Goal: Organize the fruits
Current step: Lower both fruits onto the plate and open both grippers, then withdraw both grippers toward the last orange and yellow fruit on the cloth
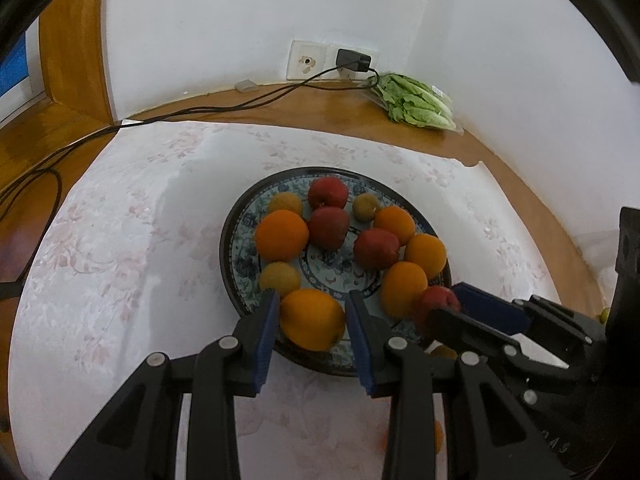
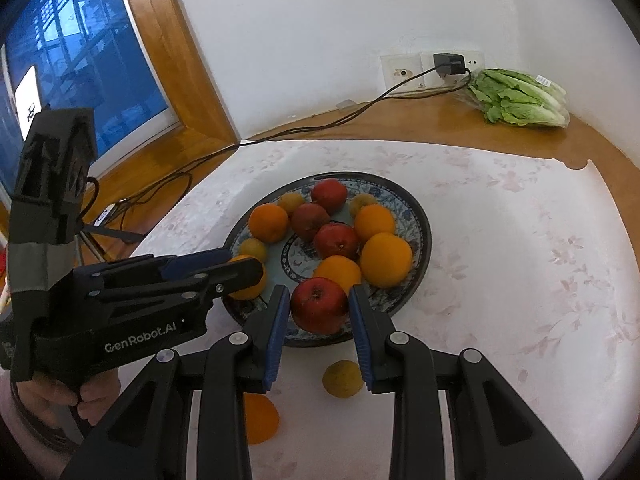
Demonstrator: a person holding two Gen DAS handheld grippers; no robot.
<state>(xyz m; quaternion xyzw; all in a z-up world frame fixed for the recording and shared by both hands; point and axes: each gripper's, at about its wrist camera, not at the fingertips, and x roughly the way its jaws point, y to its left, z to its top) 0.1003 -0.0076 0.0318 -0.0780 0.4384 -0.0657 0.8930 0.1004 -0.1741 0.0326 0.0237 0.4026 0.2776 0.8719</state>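
A patterned plate (image 1: 236, 248) (image 2: 420, 236) on a white cloth holds several oranges, red apples and small yellow fruits. My left gripper (image 1: 312, 312) has its blue pads on both sides of an orange (image 1: 312, 320) at the plate's near rim; it also shows in the right wrist view (image 2: 224, 268). My right gripper (image 2: 320, 308) has its pads on both sides of a red apple (image 2: 320, 304) at the near rim; it also shows in the left wrist view (image 1: 452, 304). A loose orange (image 2: 260, 420) and a small yellow fruit (image 2: 342, 378) lie on the cloth in front of the plate.
Bagged lettuce (image 1: 416, 100) (image 2: 520, 98) lies at the back right by the wall. A charger (image 1: 354, 60) is plugged into the wall socket, and its black cable (image 1: 200, 110) runs left across the wooden table. A window (image 2: 60, 80) is on the left.
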